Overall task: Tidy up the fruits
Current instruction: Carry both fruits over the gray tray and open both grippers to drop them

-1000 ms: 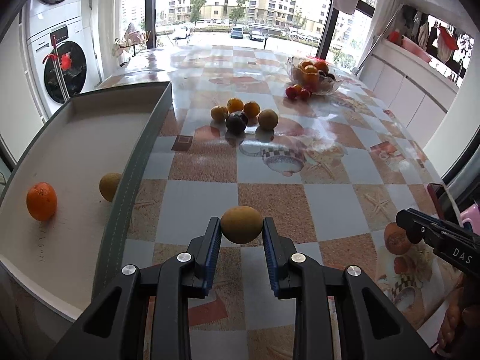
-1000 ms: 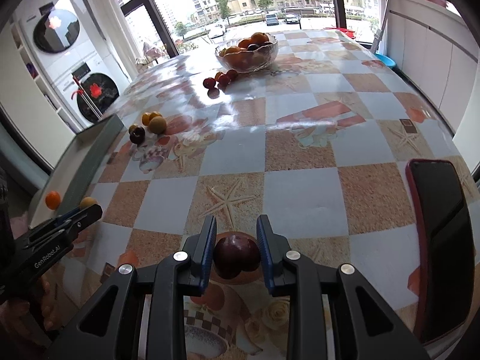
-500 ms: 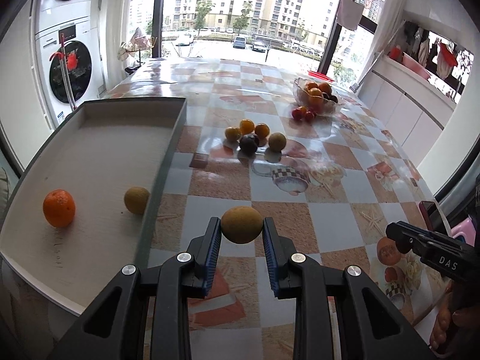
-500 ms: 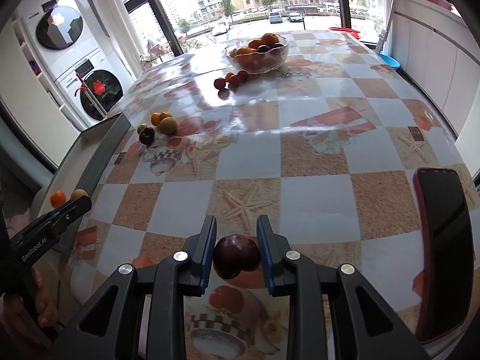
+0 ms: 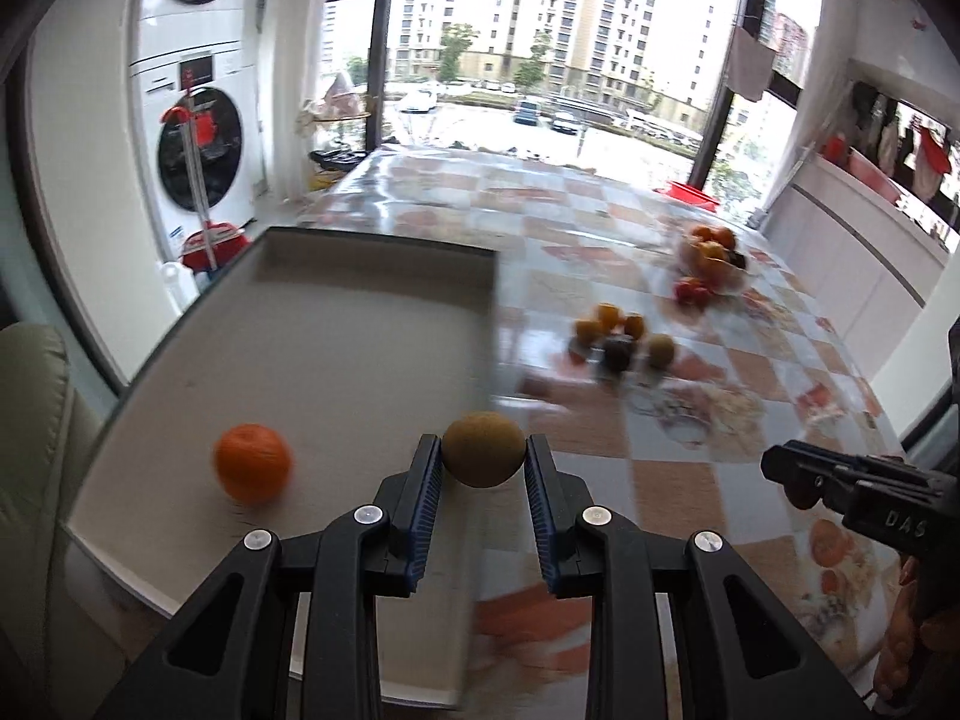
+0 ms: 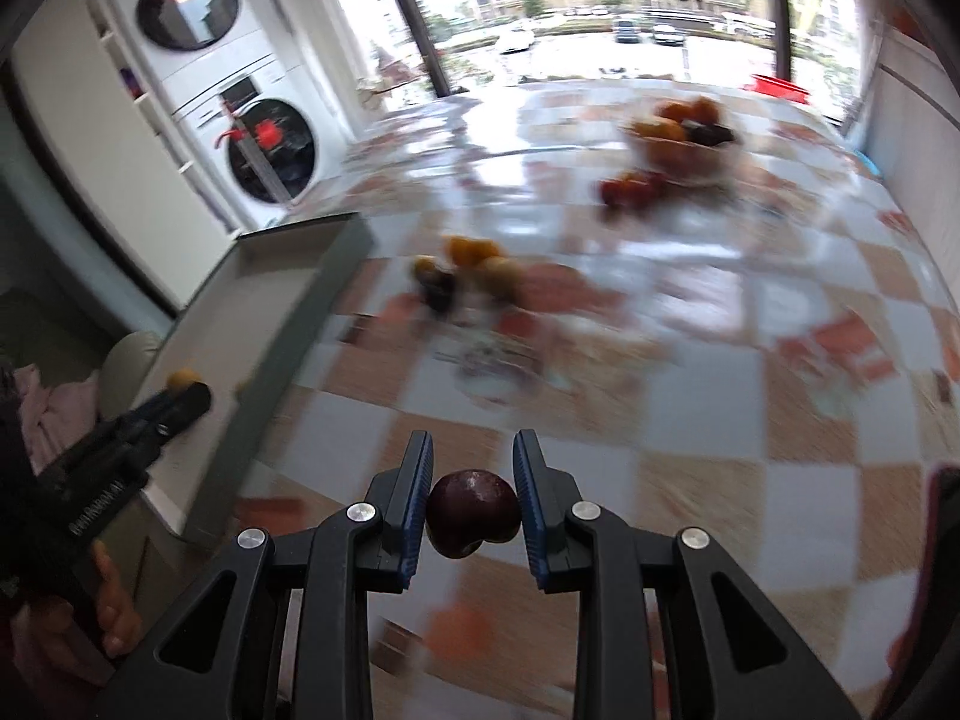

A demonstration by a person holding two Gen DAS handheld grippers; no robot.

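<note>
My left gripper (image 5: 483,459) is shut on a round tan-green fruit (image 5: 483,449), held above the right edge of the grey tray (image 5: 360,336). An orange (image 5: 252,471) lies on the tray to its left. My right gripper (image 6: 471,480) is shut on a dark red plum (image 6: 473,513) over the checked tablecloth, right of the tray (image 6: 282,324). In the left wrist view the right gripper (image 5: 792,477) shows at the right edge. In the right wrist view the left gripper (image 6: 192,399) shows over the tray.
A cluster of small fruits (image 5: 624,336) lies mid-table. A glass bowl of fruit (image 5: 711,255) stands farther back with red fruits (image 5: 690,291) beside it. A dark phone (image 6: 942,570) lies at the table's right edge. Washing machines (image 5: 198,150) stand left beyond the table.
Both grippers moved left with their fruits. The left one now hangs at the tray's edge, hiding the tan fruit that lay there. The scene is motion-blurred.
</note>
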